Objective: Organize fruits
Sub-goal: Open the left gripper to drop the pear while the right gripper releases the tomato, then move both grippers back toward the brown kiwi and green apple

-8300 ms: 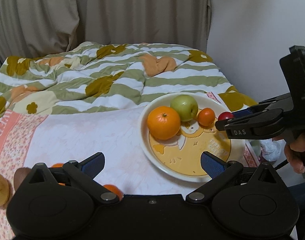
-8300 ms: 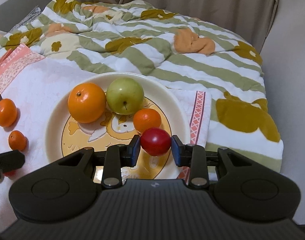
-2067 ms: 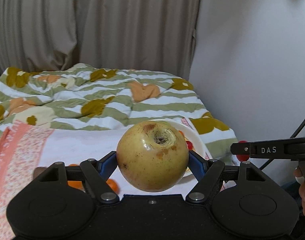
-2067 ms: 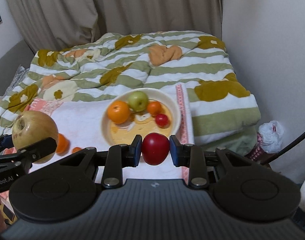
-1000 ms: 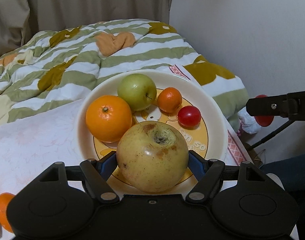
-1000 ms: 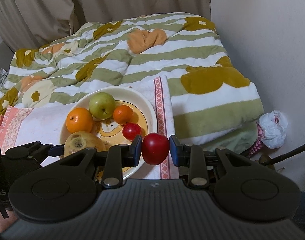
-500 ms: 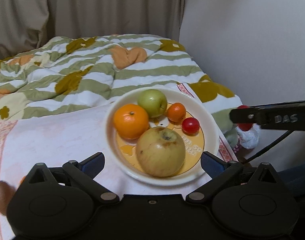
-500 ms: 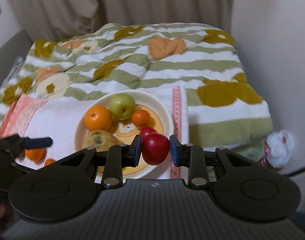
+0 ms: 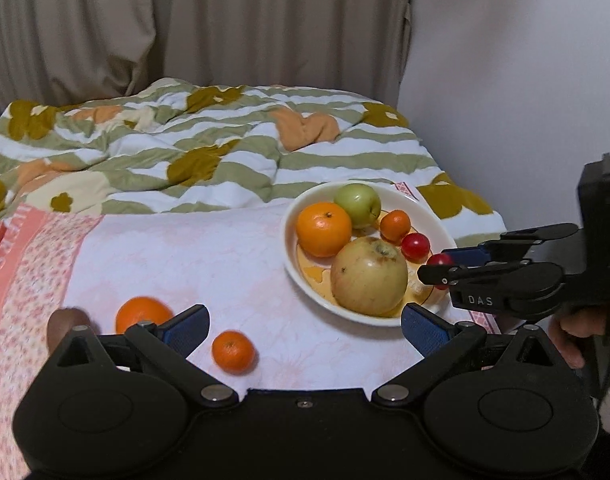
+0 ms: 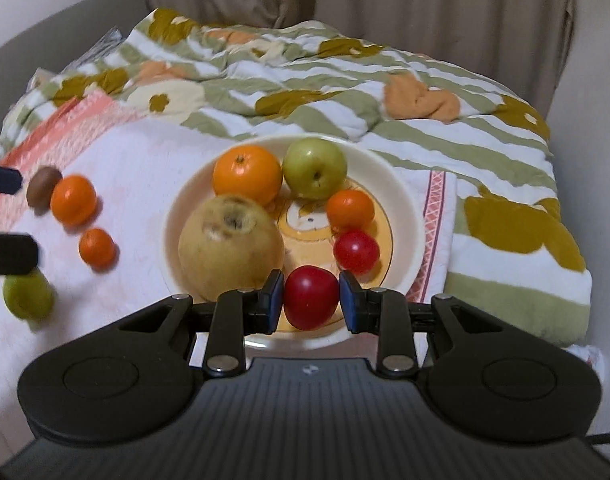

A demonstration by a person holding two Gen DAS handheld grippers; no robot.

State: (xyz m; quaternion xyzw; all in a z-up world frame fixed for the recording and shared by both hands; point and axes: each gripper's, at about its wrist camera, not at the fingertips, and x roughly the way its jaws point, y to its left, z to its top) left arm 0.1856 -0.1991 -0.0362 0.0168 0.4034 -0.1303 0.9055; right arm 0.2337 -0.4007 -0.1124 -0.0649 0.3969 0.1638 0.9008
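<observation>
A cream plate on the bed holds a large yellow pear, a big orange, a green apple, a small orange and a red tomato. My right gripper is shut on a second red tomato just above the plate's near rim. My left gripper is open and empty, drawn back left of the plate. Two small oranges, a brown kiwi and a green fruit lie on the white cloth.
A striped green and white quilt is bunched behind the plate. A pink patterned cloth covers the left of the bed. A white wall stands close on the right, and curtains hang behind.
My left gripper let go of the pear onto the plate, opened and pulled back to the left. My right gripper came down over the plate's near rim with the tomato.
</observation>
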